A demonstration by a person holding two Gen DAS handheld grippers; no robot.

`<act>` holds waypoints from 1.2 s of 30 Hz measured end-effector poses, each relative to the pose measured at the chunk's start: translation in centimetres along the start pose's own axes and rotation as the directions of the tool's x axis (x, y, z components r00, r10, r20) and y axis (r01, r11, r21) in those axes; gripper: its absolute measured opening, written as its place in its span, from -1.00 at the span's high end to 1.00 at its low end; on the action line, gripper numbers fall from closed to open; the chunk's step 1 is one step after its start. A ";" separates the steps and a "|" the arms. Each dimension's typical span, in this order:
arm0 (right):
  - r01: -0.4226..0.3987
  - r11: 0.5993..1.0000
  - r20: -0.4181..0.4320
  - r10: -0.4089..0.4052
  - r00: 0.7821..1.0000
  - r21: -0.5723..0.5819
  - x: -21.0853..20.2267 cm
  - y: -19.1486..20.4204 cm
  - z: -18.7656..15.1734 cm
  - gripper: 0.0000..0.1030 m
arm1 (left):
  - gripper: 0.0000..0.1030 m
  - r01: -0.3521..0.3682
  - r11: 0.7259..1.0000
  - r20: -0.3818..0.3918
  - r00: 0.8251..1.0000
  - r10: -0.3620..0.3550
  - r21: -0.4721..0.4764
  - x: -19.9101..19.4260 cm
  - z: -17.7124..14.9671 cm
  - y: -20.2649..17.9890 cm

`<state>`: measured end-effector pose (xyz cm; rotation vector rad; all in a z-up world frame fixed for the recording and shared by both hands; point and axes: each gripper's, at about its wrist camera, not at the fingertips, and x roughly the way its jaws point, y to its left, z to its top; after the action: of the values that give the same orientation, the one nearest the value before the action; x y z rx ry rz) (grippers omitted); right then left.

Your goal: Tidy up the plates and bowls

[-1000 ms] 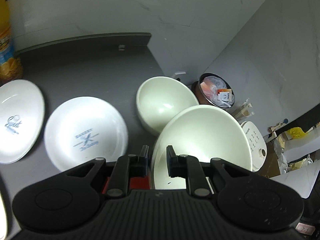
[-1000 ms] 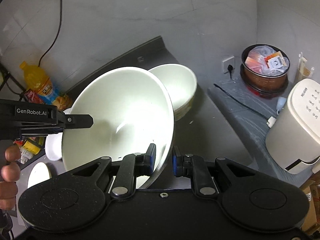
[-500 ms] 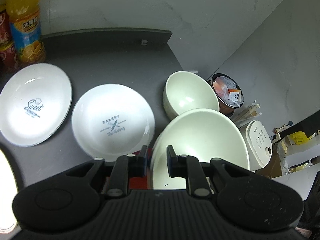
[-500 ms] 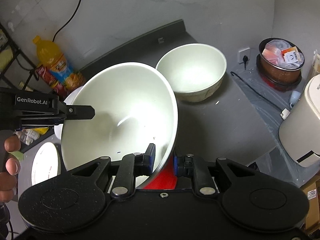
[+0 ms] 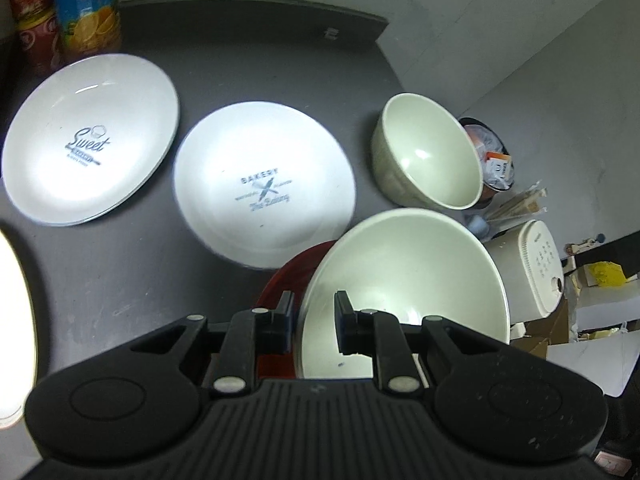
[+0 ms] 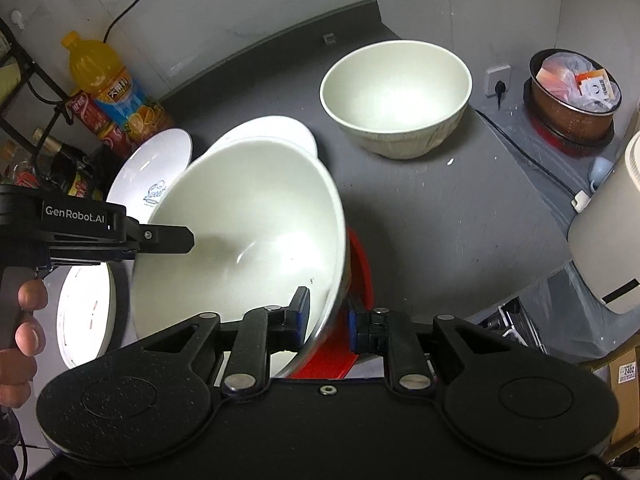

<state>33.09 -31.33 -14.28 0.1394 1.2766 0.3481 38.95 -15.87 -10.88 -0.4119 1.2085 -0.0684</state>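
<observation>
**Big bowl up in the air, held by its rim on both sides**

Left wrist view: the left gripper (image 5: 313, 316) is clamped on the near rim of the big bowl (image 5: 404, 284), one finger inside and one outside. The bowl hangs above the tabletop (image 5: 132, 272), over a red plate (image 5: 288, 276). Two white plates lie flat further back, the "Bakery" plate (image 5: 264, 188) and the "Sweet" plate (image 5: 90, 140). A small bowl (image 5: 428, 156) stands near the tabletop's far edge. The rim is smooth and shiny, so I think it could slide out of the fingers.

Right wrist view: the right gripper (image 6: 328, 316) is pinched on the other side of the big bowl (image 6: 240, 236), which tips over towards the left. The left gripper (image 6: 176, 238) bites the far rim, with a hand (image 6: 20, 336) on its handle. If one side lets go first, or the two pull apart, the bowl could swing down and crack the red plate (image 6: 360, 280) or bang the white plates. The small bowl (image 6: 396, 100) sits well apart, near the edge; a hard bump could push it off.
</observation>
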 end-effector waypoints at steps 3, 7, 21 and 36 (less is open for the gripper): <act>0.004 1.000 -0.010 -0.004 1.000 -0.004 0.4 0.0 0.0 0.63 | 0.60 -0.044 0.999 -0.014 0.999 0.044 0.022 0.3 -0.1 -0.1; 0.034 0.998 -0.006 -0.034 0.999 -0.048 0.7 0.6 -0.1 0.62 | 0.60 -0.023 1.000 -0.029 0.999 0.024 0.010 0.7 -0.3 0.2; 0.040 0.997 -0.003 -0.041 0.999 -0.060 2.8 0.8 0.9 0.69 | 0.47 -0.080 0.996 -0.008 0.997 0.080 -0.037 0.3 0.1 1.5; 0.006 0.993 0.012 -0.005 1.000 -0.121 0.7 2.0 1.8 -0.34 | -0.15 -0.103 0.994 0.041 0.994 0.104 -0.045 -0.5 1.1 0.6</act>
<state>34.59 -29.07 -13.79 0.0344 1.2406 0.4185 39.69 -14.90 -10.29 -0.3853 1.1882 0.0553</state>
